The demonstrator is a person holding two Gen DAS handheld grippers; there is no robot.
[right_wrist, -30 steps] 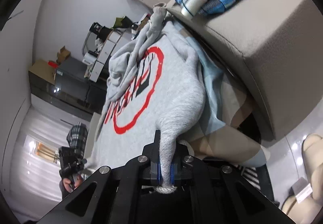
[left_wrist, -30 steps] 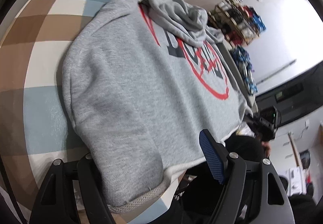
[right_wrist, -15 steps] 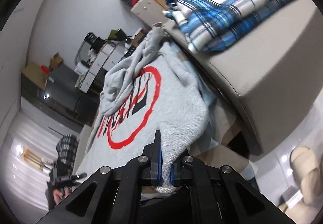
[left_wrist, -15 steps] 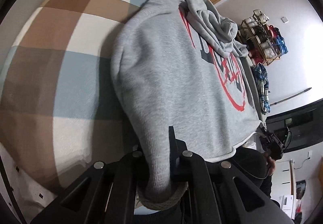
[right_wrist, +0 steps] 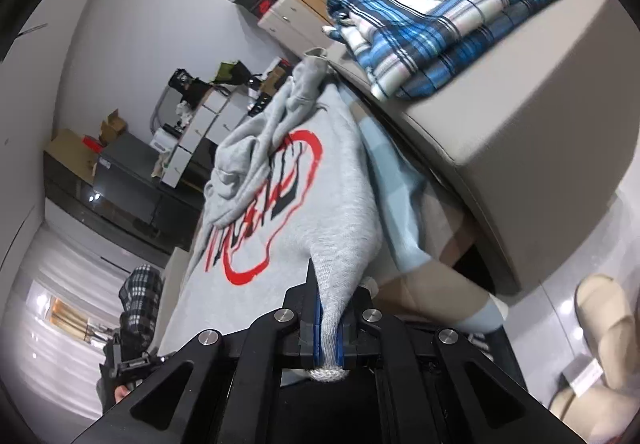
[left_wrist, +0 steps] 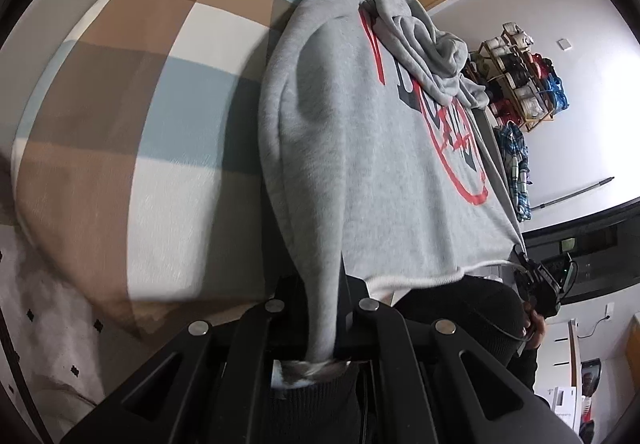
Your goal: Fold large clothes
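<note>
A grey hoodie (left_wrist: 372, 147) with a red and black print lies spread on a checked blanket (left_wrist: 132, 91), its hood bunched at the far end. My left gripper (left_wrist: 322, 308) is shut on one bottom corner of the hoodie, lifting it off the bed edge. My right gripper (right_wrist: 329, 308) is shut on the other bottom corner of the hoodie (right_wrist: 320, 203), with the ribbed hem poking out behind the blue pads. The left gripper also shows in the right wrist view (right_wrist: 124, 364), low on the left.
A folded blue plaid shirt (right_wrist: 452, 11) lies on a beige upholstered block (right_wrist: 520, 115) to the right. Shelves (left_wrist: 520, 79) and cabinets (right_wrist: 192, 123) stand along the walls. A beige slipper (right_wrist: 604, 328) is on the floor.
My left gripper closed on the hoodie's corner and drew it back over the bed edge. My right gripper kept its hold and lifted its corner a little.
</note>
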